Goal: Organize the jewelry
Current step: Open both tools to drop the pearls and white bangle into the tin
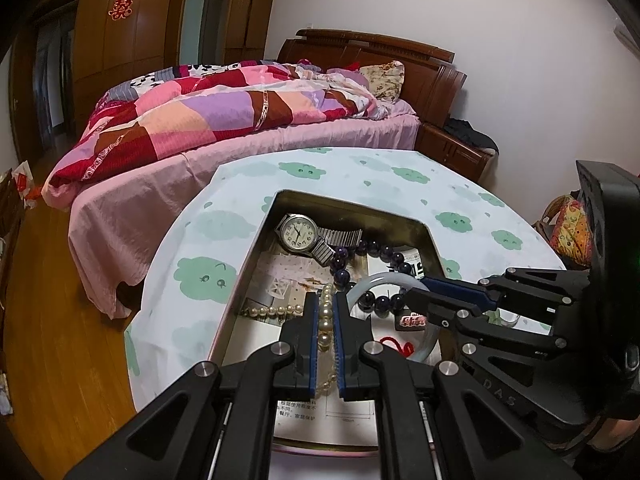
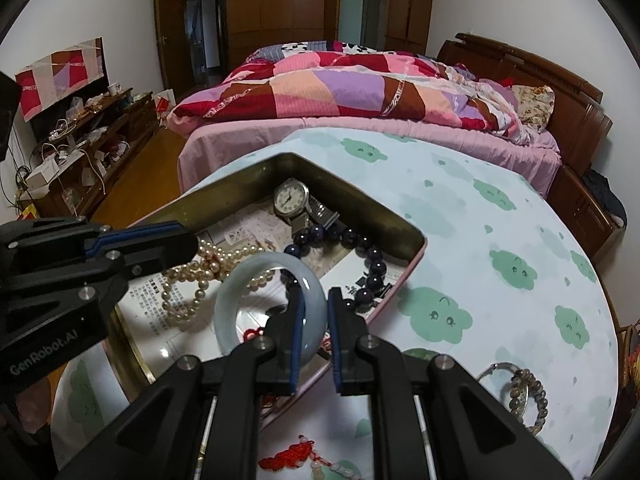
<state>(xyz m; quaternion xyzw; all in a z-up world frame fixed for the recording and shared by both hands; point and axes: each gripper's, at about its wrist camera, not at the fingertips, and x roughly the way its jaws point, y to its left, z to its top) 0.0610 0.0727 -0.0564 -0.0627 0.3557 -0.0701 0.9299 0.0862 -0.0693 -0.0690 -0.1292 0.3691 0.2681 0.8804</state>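
Observation:
A gold metal tin (image 1: pixel 344 204) (image 2: pixel 224 178) stands open on the round table. It holds a wristwatch (image 1: pixel 298 234) (image 2: pixel 291 198), a dark bead bracelet (image 1: pixel 344 260) (image 2: pixel 374 266), a pearl necklace (image 1: pixel 272 312) (image 2: pixel 188 288) and a pale jade bangle (image 1: pixel 384 280) (image 2: pixel 236 280). My left gripper (image 1: pixel 328 304) is shut on the pearl necklace inside the tin. My right gripper (image 2: pixel 314 300) is shut on the jade bangle's rim, which leans over the tin's near side. It also shows in the left wrist view (image 1: pixel 420 292).
A brown bead bracelet with a metal ring (image 2: pixel 520 392) and a red-knot charm with pale beads (image 2: pixel 296 458) lie on the cloud-print tablecloth (image 2: pixel 480 240) near me. A bed (image 1: pixel 240 120) stands beyond the table, a cluttered low cabinet (image 2: pixel 80 148) at left.

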